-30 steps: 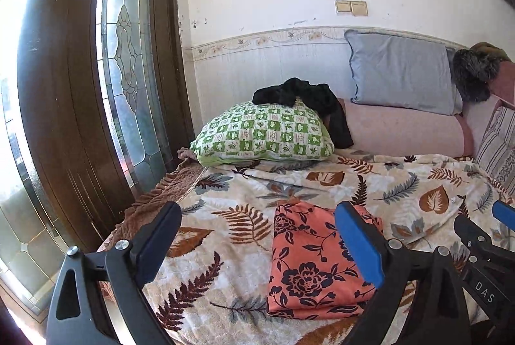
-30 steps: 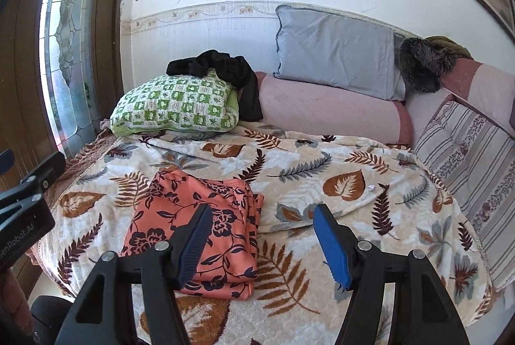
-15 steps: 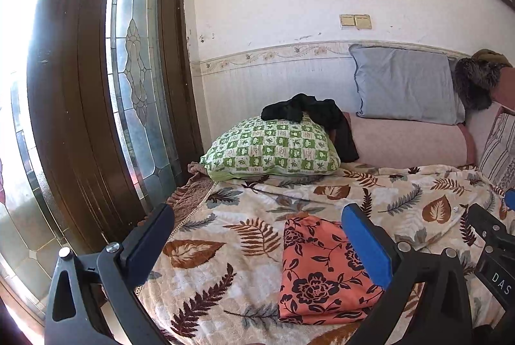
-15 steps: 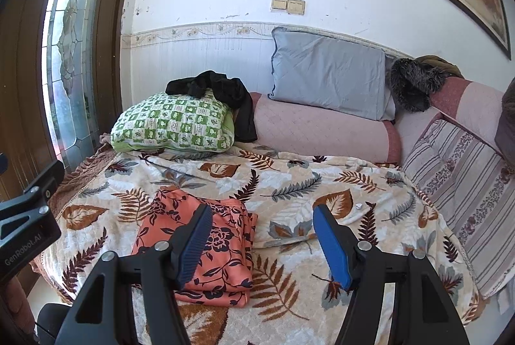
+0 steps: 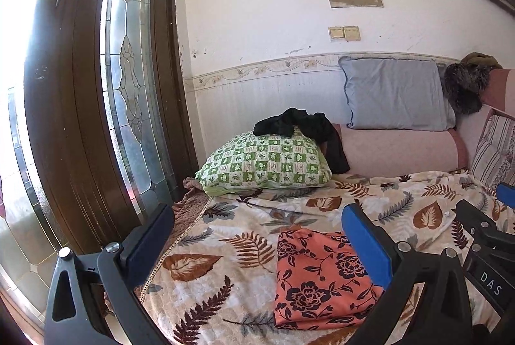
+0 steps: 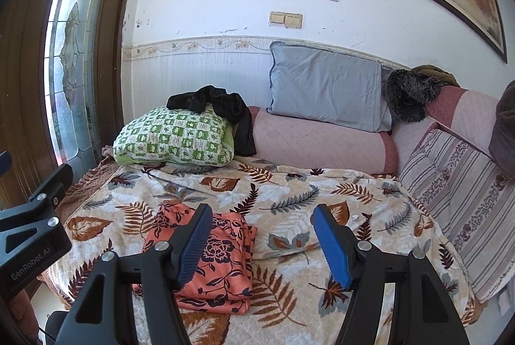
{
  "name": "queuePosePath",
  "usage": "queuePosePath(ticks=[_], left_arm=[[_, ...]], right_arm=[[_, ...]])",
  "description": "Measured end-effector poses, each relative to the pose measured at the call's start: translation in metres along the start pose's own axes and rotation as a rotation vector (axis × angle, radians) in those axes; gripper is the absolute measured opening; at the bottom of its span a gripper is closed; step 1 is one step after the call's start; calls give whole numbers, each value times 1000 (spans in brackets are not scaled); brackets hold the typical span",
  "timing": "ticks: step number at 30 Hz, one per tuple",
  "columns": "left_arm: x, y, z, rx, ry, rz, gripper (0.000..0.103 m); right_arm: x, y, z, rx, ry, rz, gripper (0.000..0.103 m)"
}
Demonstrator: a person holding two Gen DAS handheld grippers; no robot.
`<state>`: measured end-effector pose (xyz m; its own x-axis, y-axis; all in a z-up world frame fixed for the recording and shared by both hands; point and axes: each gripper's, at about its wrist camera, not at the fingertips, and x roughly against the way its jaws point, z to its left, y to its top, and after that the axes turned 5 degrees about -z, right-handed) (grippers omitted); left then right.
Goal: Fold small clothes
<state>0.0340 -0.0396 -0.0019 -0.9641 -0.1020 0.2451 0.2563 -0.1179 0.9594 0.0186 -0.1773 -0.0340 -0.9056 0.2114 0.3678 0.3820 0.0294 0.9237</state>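
Note:
A folded orange garment with a dark flower print [image 5: 317,277] [image 6: 222,255] lies flat on the leaf-patterned blanket [image 5: 244,238] [image 6: 289,193]. My left gripper [image 5: 257,235] hangs above and in front of it, open, with nothing between its blue pads. Over the blanket just right of the garment, my right gripper [image 6: 260,235] is open too and holds nothing. Its body shows at the right edge of the left wrist view. A crumpled black garment [image 5: 302,127] [image 6: 215,103] lies draped over the green checked pillow [image 5: 264,163] [image 6: 175,137].
A pink bolster [image 6: 315,142] and a grey pillow [image 6: 325,87] stand against the back wall. A striped cushion [image 6: 460,193] and a dark furry item [image 6: 408,94] are at the right. A wooden door with patterned glass [image 5: 128,94] borders the bed on the left.
Both grippers have risen and drawn back from the bed, so the folded orange garment sits lower and smaller in view. More of the wall and framed picture shows. Both stayed open.

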Motion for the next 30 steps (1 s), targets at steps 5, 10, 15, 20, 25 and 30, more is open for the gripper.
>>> queuePosePath(ticks=[5, 10, 15, 20, 25, 30], left_arm=[[5, 4, -3, -10, -7, -13, 103], [7, 4, -3, -7, -8, -16, 103], [5, 1, -3, -13, -13, -7, 103], [4, 1, -4, -13, -14, -2, 103], [4, -1, -3, -11, -14, 0, 103], [3, -2, -3, -9, -13, 6, 103]], right_arm=[[5, 3, -3, -9, -2, -8, 69], [7, 4, -3, -10, -3, -13, 69], [7, 4, -3, -14, 0, -9, 69], [7, 4, -3, -13, 1, -6, 69], [6, 3, -3, -14, 2, -5, 69], [5, 0, -3, -11, 5, -1, 69]])
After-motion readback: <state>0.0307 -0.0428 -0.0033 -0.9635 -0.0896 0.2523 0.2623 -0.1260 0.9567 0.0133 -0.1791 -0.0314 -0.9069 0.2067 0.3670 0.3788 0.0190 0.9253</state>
